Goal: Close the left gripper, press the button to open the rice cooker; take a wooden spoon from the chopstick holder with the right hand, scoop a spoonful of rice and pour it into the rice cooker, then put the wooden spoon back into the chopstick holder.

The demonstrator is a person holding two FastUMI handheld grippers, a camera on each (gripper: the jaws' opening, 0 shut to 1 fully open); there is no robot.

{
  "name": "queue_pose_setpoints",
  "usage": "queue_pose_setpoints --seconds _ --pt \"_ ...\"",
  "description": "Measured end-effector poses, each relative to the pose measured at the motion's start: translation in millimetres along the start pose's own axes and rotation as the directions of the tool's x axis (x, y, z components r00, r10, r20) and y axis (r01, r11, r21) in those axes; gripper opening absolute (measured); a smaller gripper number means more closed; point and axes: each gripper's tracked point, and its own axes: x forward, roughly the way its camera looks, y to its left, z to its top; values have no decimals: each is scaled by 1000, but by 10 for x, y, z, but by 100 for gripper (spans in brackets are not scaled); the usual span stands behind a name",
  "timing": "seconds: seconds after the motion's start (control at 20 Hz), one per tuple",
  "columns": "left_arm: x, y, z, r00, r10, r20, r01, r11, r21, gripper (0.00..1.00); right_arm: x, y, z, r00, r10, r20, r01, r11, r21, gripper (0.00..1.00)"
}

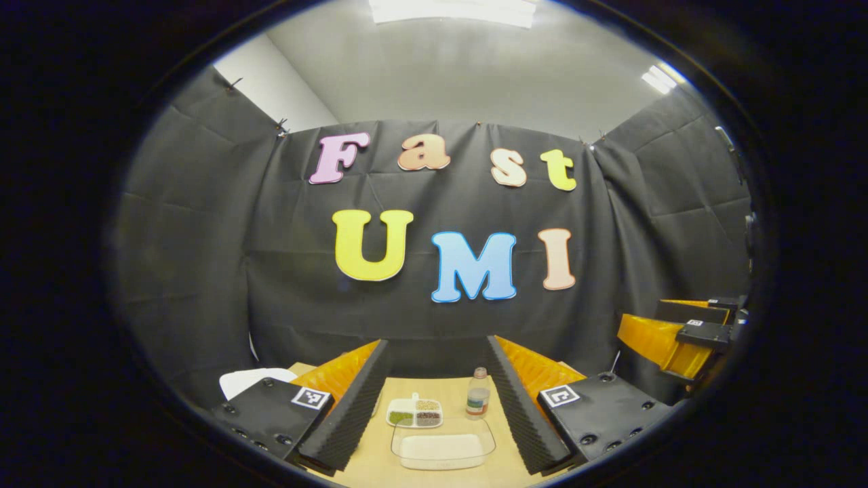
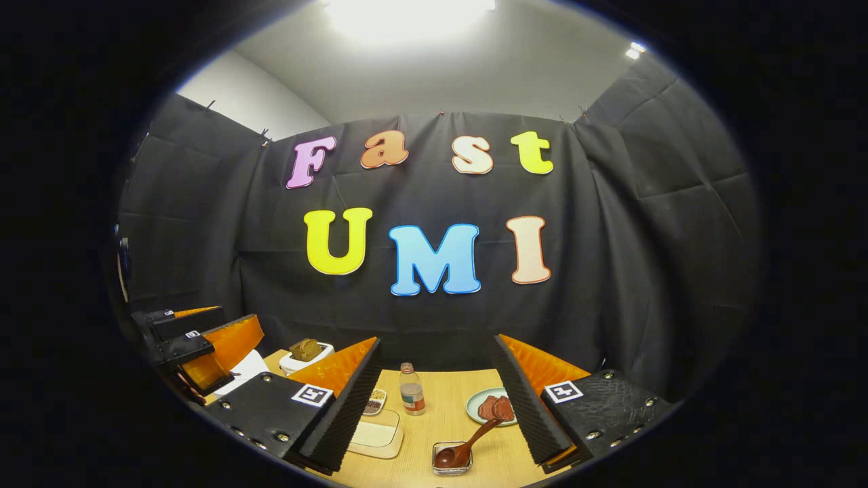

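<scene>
Left gripper view
- Left hand-held gripper (image 1: 434, 434): fingers spread wide, nothing between them; held above the near edge of the tabletop (image 1: 380, 468).
- Rice tray (image 1: 442, 444): clear, holding white rice, between your fingers, near.
- Divided dish (image 1: 415, 411): small, with assorted grains, just beyond the tray.
- Bottle (image 1: 478, 393): upright, right of the dish.
- Rice cooker (image 1: 254, 379): probably the white rounded shape at far left, mostly hidden behind your left finger; its button can't be made out.
- Right hand-held gripper (image 1: 685, 335): raised at the right edge.

Right gripper view
- Right hand-held gripper (image 2: 441, 427): fingers wide apart, empty.
- Wooden spoon (image 2: 468, 444): bowl down in a small clear holder (image 2: 452, 459), handle leaning far-right toward a plate (image 2: 489, 407) of brown food.
- Toaster (image 2: 305, 356): white, bread in it, far left.

Step in hand
- Judgement: nothing started yet; lid press comes first.
- Advice: bring your left fingers fully together before moving, swing left until the cooker is centred, then push the button squarely with the closed tips. Keep the right one parked over the spoon.
</scene>
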Motion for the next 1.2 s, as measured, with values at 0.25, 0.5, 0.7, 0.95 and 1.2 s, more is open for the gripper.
queue_pose_setpoints --seconds 0.25,0.5,0.7,0.95,1.2 --pt "-32 9 -42 1000 -5 -9 5 1000 13 97 -20 8 -27 1000 -5 -12 5 1000 2 98" --pt "-32 111 -165 999 1 -33 -1 1000 14 97 -7 -25 -76 999 -20 -25 20 1000 5 98" --pt "-6 340 -487 993 16 -117 -19 1000 -24 77 5 -9 -204 998 -17 -54 18 1000 14 98" --pt "46 1081 -1026 955 121 -269 -140 989 -52 9 51 19 -311 997 -6 -78 6 1000 6 98" --pt "93 1932 -1572 892 188 -412 -240 968 -76 9 130 54 -422 994 3 -107 -3 1000 0 98"
